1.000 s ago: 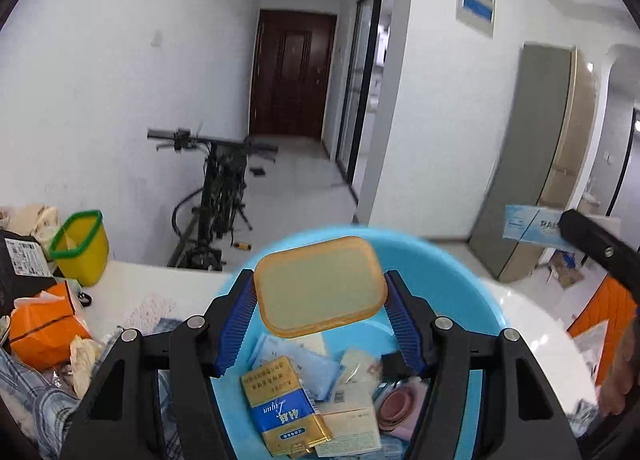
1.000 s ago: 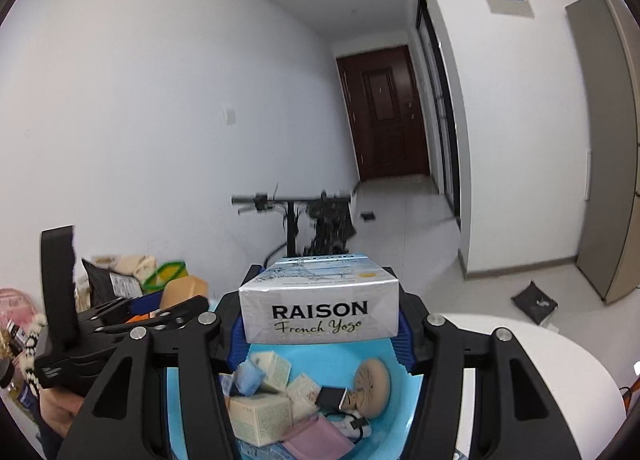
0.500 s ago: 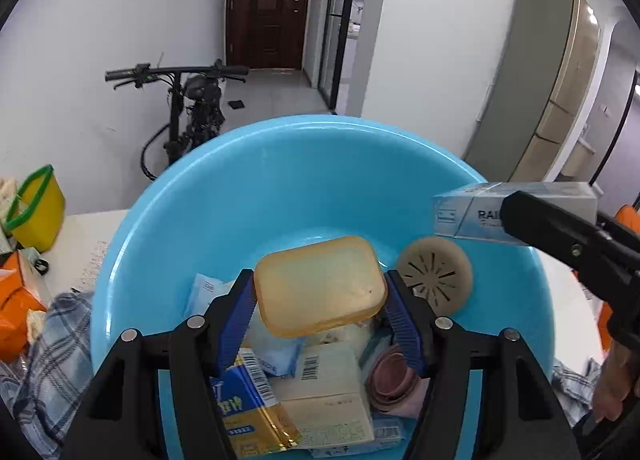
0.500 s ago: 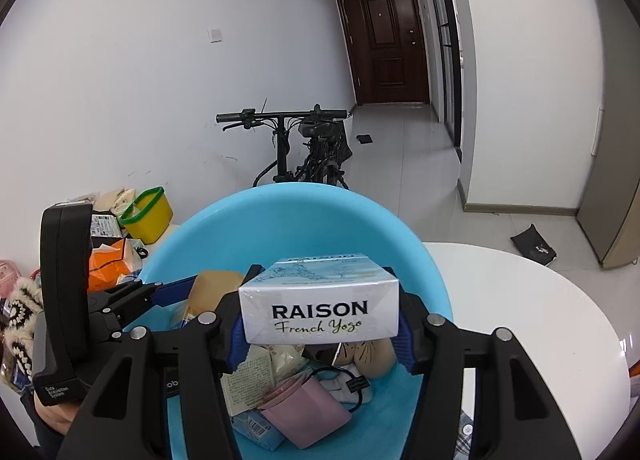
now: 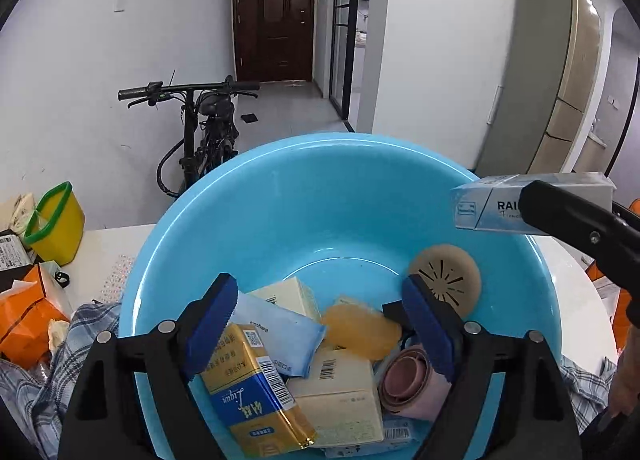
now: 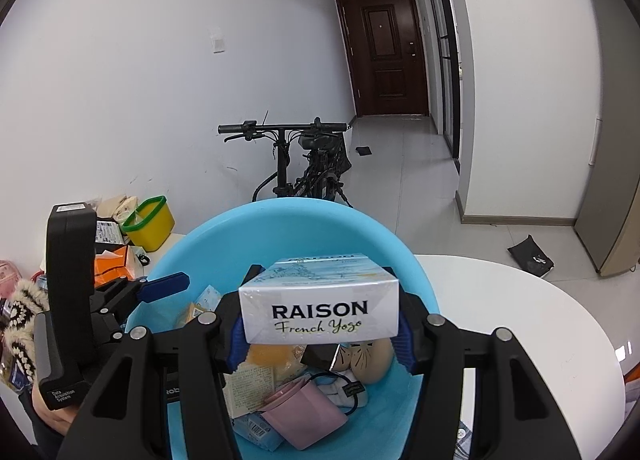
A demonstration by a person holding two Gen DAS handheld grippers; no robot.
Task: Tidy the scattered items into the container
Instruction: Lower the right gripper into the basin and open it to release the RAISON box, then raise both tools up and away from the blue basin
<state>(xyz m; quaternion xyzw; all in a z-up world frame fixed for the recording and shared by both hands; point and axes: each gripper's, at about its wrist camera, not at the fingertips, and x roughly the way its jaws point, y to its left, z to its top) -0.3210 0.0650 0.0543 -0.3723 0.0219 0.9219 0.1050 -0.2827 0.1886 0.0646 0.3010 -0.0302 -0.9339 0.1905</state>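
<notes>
The blue plastic basin (image 5: 280, 196) sat directly below and ahead of both grippers, on a white round table (image 6: 520, 300). The left gripper (image 5: 320, 324) hung over the basin's near half with its jaws opening; nothing was pressed between the blue pads (image 5: 212, 316). Between and below those pads lay the translucent yellow soap bar (image 5: 360, 330), loose on the pile in the basin. Under the left pad lay a gold-and-blue carton (image 5: 256, 396), with a pale blue wipes packet (image 5: 280, 332) and a cream box (image 5: 340, 400) beside it. Below the right pad lay a pink cup (image 5: 404, 380), and just beyond that pad a round tan vented disc (image 5: 448, 280) leaned on the basin wall. The right gripper (image 6: 320, 324) was clamped on a white RAISON French Yogo box (image 6: 320, 312), held level above the basin's contents, both pads pressing its ends. Left of the left gripper, outside the basin, were a plaid cloth (image 5: 72, 344), an orange packet (image 5: 28, 312) and a yellow bin with green rim (image 5: 56, 224). Beyond the basin a black bicycle (image 5: 200, 132) stood against the wall.
</notes>
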